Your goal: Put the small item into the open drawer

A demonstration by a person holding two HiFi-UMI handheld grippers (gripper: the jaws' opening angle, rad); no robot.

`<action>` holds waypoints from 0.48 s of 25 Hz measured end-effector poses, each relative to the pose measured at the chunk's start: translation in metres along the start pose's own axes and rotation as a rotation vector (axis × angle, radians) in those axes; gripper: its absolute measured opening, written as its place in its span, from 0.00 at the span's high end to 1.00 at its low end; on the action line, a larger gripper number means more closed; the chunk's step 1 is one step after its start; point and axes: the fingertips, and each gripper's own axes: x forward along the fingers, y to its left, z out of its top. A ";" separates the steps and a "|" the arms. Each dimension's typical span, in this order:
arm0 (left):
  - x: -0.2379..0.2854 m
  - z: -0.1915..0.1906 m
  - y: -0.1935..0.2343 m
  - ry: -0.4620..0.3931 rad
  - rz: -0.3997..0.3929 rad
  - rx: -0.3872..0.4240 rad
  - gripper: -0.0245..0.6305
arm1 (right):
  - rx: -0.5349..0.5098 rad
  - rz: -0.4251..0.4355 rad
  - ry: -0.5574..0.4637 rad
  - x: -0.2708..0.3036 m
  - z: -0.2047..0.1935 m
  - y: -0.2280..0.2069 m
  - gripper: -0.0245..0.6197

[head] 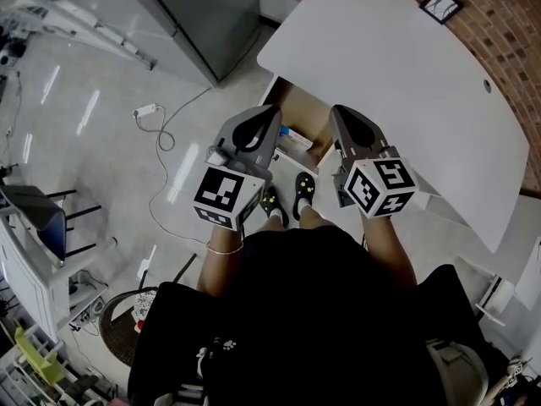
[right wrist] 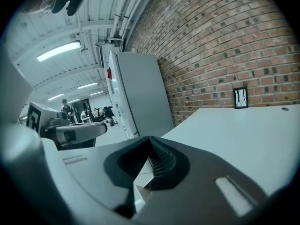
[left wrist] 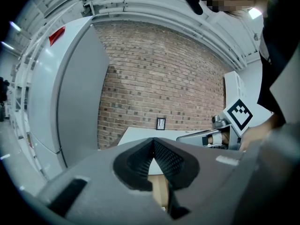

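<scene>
Under the white table [head: 397, 74] a wooden drawer [head: 303, 106] stands pulled out. A small blue-and-white box [head: 295, 139] lies in it near its front edge. My left gripper [head: 272, 108] hovers over the drawer's left side, jaws together with nothing between them; in its own view the tips [left wrist: 153, 139] meet in front of the table. My right gripper [head: 336, 108] hangs over the drawer's right side, also shut and empty, tips [right wrist: 150, 138] touching. Each gripper shows in the other's view: the right one's marker cube [left wrist: 238, 117], the left one's body [right wrist: 70, 132].
A tall grey cabinet [head: 203, 15] stands left of the table. A small framed picture [head: 441, 5] leans at the brick wall. A cable and power strip [head: 145, 110] lie on the floor. The person's shoes [head: 287, 197] are just before the drawer. A chair [head: 38, 214] is at far left.
</scene>
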 end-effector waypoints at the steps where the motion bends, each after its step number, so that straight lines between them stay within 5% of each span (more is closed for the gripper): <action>1: 0.000 0.000 0.000 0.000 -0.002 0.001 0.98 | 0.000 0.000 -0.001 0.000 0.000 0.000 0.95; 12: 0.004 0.004 0.000 -0.001 -0.011 0.007 0.98 | 0.006 0.014 0.007 0.003 0.001 0.001 0.95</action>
